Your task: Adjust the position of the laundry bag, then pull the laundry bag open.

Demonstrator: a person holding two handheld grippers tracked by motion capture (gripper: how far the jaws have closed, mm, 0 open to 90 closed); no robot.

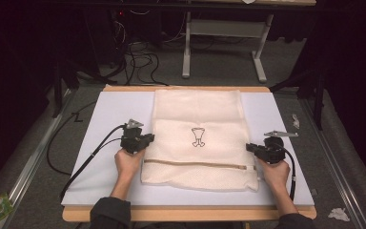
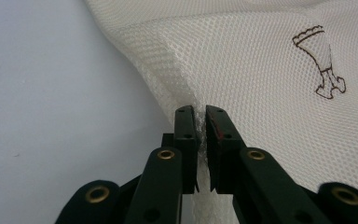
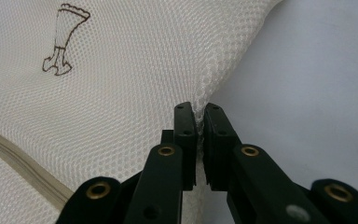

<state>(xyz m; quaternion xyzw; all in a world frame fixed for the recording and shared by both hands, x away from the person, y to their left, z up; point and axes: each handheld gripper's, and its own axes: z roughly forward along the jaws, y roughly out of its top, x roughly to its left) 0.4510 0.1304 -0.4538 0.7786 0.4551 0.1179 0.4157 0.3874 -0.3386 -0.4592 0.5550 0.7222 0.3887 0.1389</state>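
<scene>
White board [image 1: 100, 176] covers the wooden table [image 1: 190, 213], and grey carpet with cables and a table frame lies beyond it in the dark room.

Left gripper [image 2: 200, 122]: your jaws are clenched on the left edge of the cream mesh laundry bag [image 2: 261, 84]; a thin ridge of netting is pinched between the two black pads and runs down through the narrow slit between them. From the pinch the mesh rises in a fold toward the upper left, with bare white board to the left of it.

Right gripper [image 3: 198, 120]: your jaws are likewise clamped on the bag's right edge, the netting gathered into a crease that starts at the pads. White board lies to the right of that edge.

Outward from both grips: in the high view the left gripper [image 1: 145, 139] and right gripper [image 1: 252, 148] sit at opposite side edges of the bag [image 1: 198, 114], level with each other, each held from below by a hand [image 1: 127, 162]. The bag lies flat in the middle of the board, long axis running away from you. A small brown outline emblem [image 1: 198, 137] sits near its centre, between the two grippers. A tan zipper [image 1: 198, 165] crosses the bag near its close end, just below the line of the grips.
</scene>
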